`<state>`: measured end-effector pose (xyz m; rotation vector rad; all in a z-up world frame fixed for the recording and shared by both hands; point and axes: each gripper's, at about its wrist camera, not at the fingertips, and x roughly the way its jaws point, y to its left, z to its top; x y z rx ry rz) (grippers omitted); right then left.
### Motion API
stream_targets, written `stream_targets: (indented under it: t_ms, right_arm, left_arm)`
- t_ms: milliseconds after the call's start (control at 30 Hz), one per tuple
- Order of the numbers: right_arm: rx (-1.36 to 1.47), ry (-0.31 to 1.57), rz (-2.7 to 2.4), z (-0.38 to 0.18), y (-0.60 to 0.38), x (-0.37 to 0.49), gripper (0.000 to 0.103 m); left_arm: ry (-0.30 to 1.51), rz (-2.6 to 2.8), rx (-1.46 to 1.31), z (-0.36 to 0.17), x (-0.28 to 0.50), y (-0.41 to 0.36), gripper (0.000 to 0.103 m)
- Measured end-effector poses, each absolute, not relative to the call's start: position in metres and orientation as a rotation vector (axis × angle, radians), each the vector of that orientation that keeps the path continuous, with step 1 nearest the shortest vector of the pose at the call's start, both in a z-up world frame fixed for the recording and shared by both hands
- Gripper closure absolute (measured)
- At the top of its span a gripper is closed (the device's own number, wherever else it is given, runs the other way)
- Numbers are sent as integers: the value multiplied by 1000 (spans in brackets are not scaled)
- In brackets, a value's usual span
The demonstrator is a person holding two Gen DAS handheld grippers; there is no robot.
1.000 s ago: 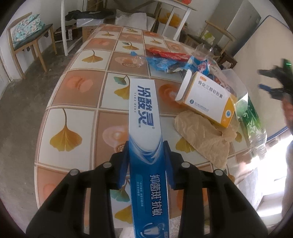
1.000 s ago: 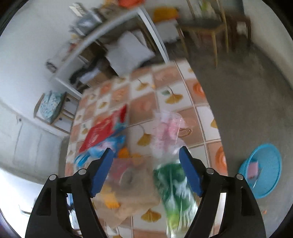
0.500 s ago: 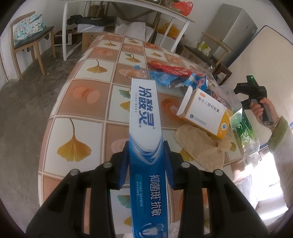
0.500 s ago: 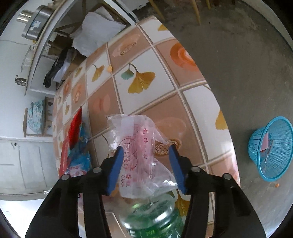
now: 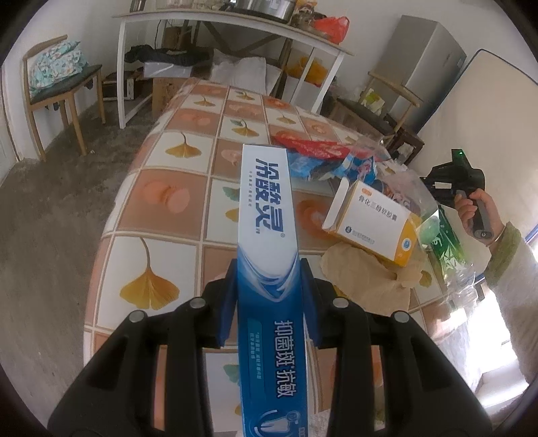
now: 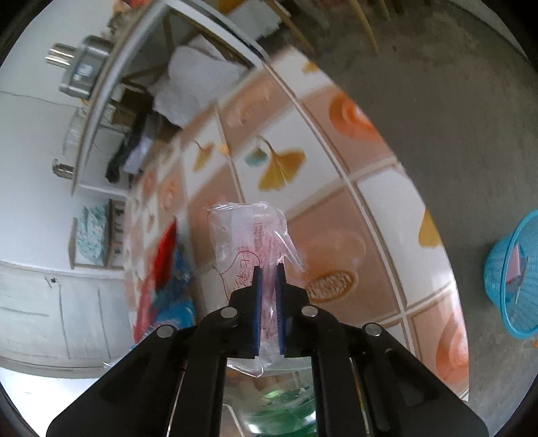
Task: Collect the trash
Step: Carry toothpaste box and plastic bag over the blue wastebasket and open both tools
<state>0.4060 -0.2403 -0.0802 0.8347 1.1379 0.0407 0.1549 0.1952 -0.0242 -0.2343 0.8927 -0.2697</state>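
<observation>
My left gripper [image 5: 268, 275] is shut on a long blue-and-white toothpaste box [image 5: 265, 215], held above the near end of the tiled table [image 5: 175, 188]. My right gripper [image 6: 268, 269] has its jaws closing, and the blue pads pinch a clear plastic bag [image 6: 247, 235] with pink print. In the left wrist view the right gripper's body [image 5: 454, 178] shows at the right, held by a person's hand [image 5: 470, 208]. More trash lies on the table: a white-and-yellow medicine box [image 5: 373, 222], crumpled brown paper [image 5: 363, 279], red and blue wrappers [image 5: 316, 154], a green bottle [image 5: 447, 238].
A blue mesh basket [image 6: 511, 275] stands on the floor right of the table. A white shelf table [image 5: 215, 20], a wooden chair [image 5: 57, 84] with a cushion, a grey cabinet [image 5: 427, 60] and a leaning mattress [image 5: 487, 117] ring the room.
The right gripper came down over the clear bag and its jaws closed on it. The left gripper kept the toothpaste box and tilted up slightly, showing more of the room.
</observation>
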Motion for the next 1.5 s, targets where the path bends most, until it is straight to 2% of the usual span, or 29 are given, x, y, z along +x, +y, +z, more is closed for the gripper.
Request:
stream_targets:
  t_ms: [233, 400, 600, 700, 867, 1033, 1167, 1300, 1500]
  right_arm:
    - [842, 917, 83, -17, -255, 383, 96]
    - [813, 769, 136, 39, -272, 336, 96]
    - [774, 629, 127, 81, -305, 230, 96]
    - [793, 595, 77, 82, -327, 176, 95]
    - [833, 572, -81, 59, -367, 83, 95]
    - [951, 612, -250, -1, -409, 10, 95]
    - [1058, 649, -335, -48, -433, -20, 96]
    - [1134, 697, -407, -96, -452, -32, 95]
    - [1226, 752, -471, -152, -480, -25, 95]
  left_arm:
    - [805, -297, -214, 6, 143, 188, 70]
    - [737, -374, -178, 38, 137, 164, 71]
    - [679, -559, -129, 79, 142, 105, 71]
    - [674, -685, -104, 98, 151, 60, 71]
    - [727, -889, -8, 117, 168, -45, 71]
    - [883, -1069, 81, 106, 180, -170, 71]
    - [1017, -1155, 196, 75, 183, -273, 71]
    - [1180, -1175, 329, 23, 186, -370, 71]
    - [1292, -1118, 469, -40, 185, -458, 71]
